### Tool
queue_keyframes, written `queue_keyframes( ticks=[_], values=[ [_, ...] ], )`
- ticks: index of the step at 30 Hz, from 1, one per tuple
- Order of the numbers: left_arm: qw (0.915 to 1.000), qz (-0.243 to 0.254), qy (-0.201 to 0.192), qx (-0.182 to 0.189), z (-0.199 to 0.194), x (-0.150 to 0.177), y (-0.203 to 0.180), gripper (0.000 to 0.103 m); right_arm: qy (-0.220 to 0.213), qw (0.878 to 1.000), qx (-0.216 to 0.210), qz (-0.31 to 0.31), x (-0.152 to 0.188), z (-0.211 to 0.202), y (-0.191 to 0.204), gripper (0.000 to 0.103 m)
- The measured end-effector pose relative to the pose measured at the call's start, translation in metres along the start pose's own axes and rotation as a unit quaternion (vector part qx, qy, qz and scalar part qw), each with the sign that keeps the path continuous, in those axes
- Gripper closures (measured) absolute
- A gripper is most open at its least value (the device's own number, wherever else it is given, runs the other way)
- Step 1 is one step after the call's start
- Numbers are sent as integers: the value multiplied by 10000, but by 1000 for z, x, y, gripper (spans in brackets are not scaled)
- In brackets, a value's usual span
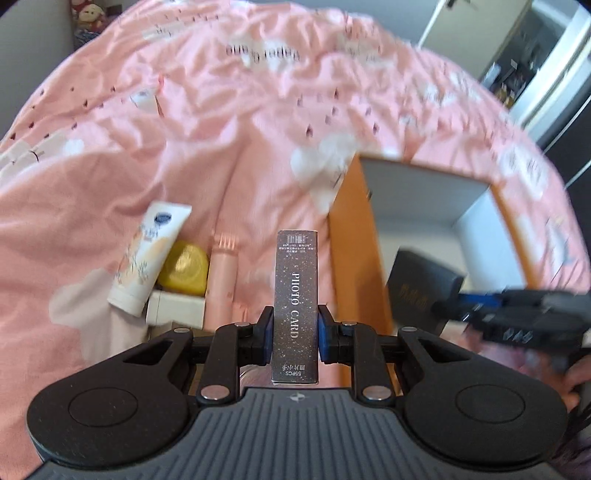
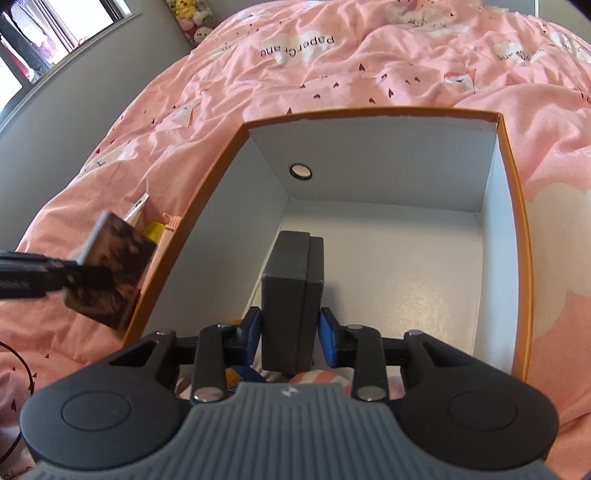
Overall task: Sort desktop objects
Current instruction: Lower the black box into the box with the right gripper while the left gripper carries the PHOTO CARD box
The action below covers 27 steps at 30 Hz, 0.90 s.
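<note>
My left gripper [image 1: 295, 332] is shut on a slim glittery "PHOTO CARD" box [image 1: 295, 288], held edge-up above the pink duvet, just left of the orange storage box [image 1: 351, 240]. The right wrist view shows that card box [image 2: 118, 258] blurred at the left, outside the orange rim [image 2: 369, 112]. My right gripper [image 2: 290, 332] reaches into the white-lined orange box, with its blue pads pressed on both sides of a black box [image 2: 291, 280] standing on edge near the left inner wall. The left wrist view also shows the black box [image 1: 417, 280] and the right gripper [image 1: 461, 306], both blurred.
On the duvet [image 1: 221, 129] left of the orange box lie a white cream tube [image 1: 151, 254], a yellow round case [image 1: 184, 269], a pink bottle [image 1: 221, 284] and a small white box [image 1: 175, 308]. Plush toys [image 2: 188, 14] sit at the far wall. A dark cable [image 2: 22, 369] lies at the left.
</note>
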State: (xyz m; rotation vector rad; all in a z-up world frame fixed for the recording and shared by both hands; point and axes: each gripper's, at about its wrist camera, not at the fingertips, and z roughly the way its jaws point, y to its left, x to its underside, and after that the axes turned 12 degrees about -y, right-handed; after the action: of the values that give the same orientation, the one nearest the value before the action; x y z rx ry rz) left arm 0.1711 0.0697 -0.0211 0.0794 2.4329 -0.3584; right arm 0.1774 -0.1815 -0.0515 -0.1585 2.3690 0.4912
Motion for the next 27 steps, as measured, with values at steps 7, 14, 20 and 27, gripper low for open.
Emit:
queue_keyframes(
  ticks=[7, 14, 20, 27],
  values=[
    [9969, -53, -543, 567, -30, -27, -33, 77, -319, 9993, 88, 167, -9, -11, -7, 68],
    [9957, 322, -519, 702, -8, -29, -85, 77, -521, 9973, 233, 471, -11, -18, -20, 68],
    [9969, 552, -176, 540, 30, -20, -110, 77, -452, 9962, 265, 692, -7, -12, -31, 68],
    [9974, 693, 168, 108, 66, -6, -122, 78, -433, 9951, 241, 854, -6, -3, -33, 68]
  ],
)
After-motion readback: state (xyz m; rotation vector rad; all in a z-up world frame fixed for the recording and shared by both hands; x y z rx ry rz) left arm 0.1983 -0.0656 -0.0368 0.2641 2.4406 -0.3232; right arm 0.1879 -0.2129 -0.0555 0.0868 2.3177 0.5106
